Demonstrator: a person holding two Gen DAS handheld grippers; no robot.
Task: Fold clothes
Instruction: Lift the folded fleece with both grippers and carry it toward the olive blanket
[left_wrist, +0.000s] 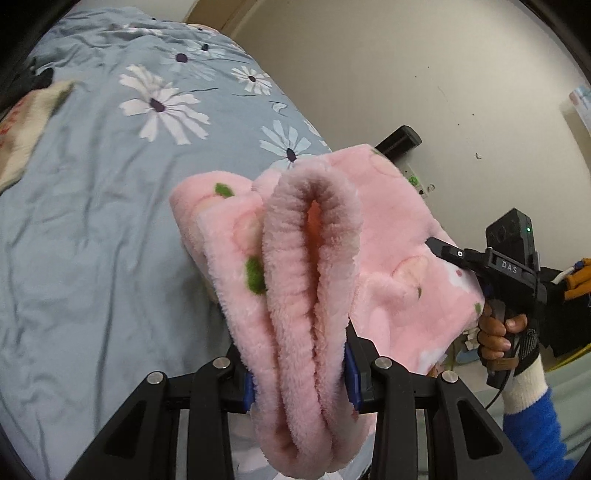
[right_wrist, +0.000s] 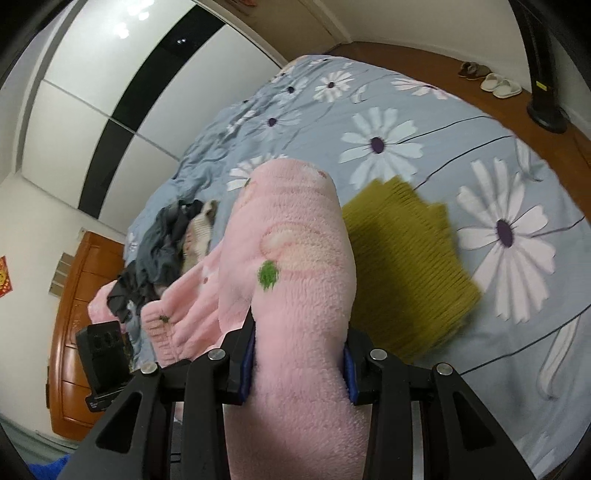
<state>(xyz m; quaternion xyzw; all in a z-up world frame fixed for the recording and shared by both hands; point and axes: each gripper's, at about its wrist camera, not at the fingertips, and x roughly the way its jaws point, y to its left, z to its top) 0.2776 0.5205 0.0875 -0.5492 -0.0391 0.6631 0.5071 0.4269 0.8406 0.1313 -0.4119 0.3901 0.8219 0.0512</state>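
Together clamped on one pink fleece garment (left_wrist: 306, 295), both left gripper (left_wrist: 299, 384) and right gripper (right_wrist: 297, 373), cloth bunched thick between the pads, held above the flowered bedsheet (left_wrist: 92, 221). Only from the left wrist: a hand (left_wrist: 498, 332) gripping the other tool. Only from the right wrist: folded olive knit (right_wrist: 406, 266), dark clothes pile (right_wrist: 162, 243), slippers (right_wrist: 498, 85).

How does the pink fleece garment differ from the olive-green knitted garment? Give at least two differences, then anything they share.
The pink fleece garment is fluffy with green spots; the olive-green knitted garment is ribbed and plain. The pink one is held up, bunched in both grippers' jaws; the olive one lies flat on the bed. Both are soft clothes.
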